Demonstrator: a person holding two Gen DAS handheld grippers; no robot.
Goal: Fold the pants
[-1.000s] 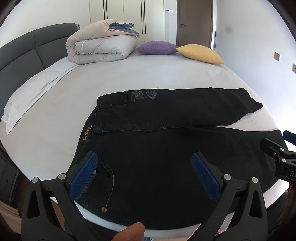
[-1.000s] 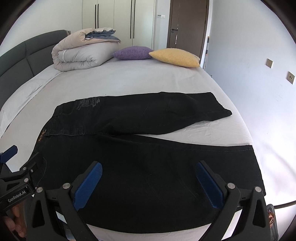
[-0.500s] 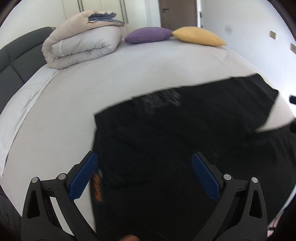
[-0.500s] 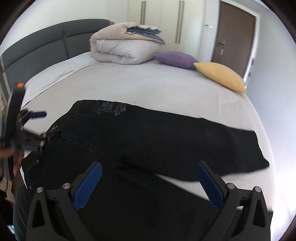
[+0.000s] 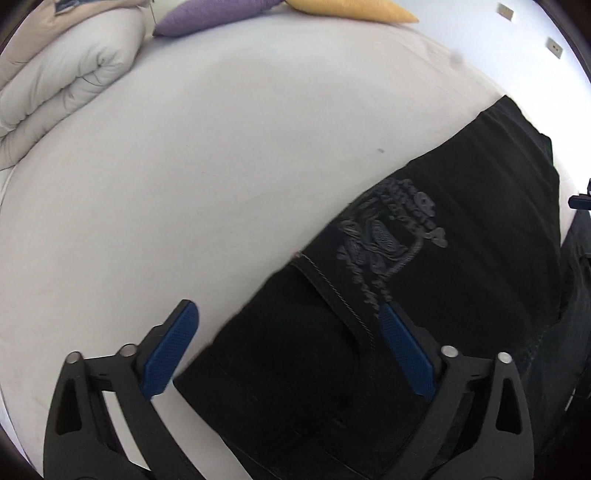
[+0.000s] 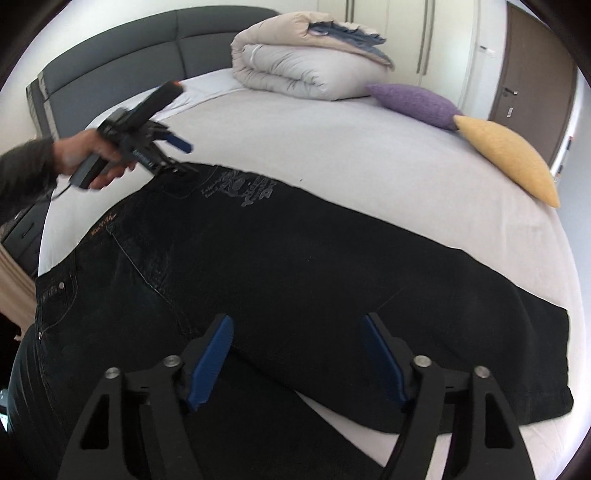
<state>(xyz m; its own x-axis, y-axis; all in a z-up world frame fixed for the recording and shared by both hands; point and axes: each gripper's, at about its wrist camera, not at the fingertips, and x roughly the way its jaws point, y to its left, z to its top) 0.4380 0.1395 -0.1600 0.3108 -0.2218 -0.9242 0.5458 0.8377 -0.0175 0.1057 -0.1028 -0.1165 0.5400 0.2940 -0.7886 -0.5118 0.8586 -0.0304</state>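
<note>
On the bed (image 6: 369, 155), black pants (image 6: 295, 280) lie spread flat.
My left hand-held gripper (image 5: 288, 350) hovers over the pants' waistband corner, jaws wide and closing, gripping nothing; my right hand-held gripper (image 6: 297, 358) hangs above the pants' far leg, jaws partly open and closing, pads clear of the cloth.

This was a home bedroom: a bed (image 6: 332, 155) with a grey padded headboard (image 6: 122, 55), a rolled duvet (image 6: 295, 70) and purple (image 6: 417, 105) and yellow (image 6: 509, 158) cushions lay beyond the right claw (image 6: 297, 363), with wardrobe doors (image 6: 406, 26) behind.
</note>
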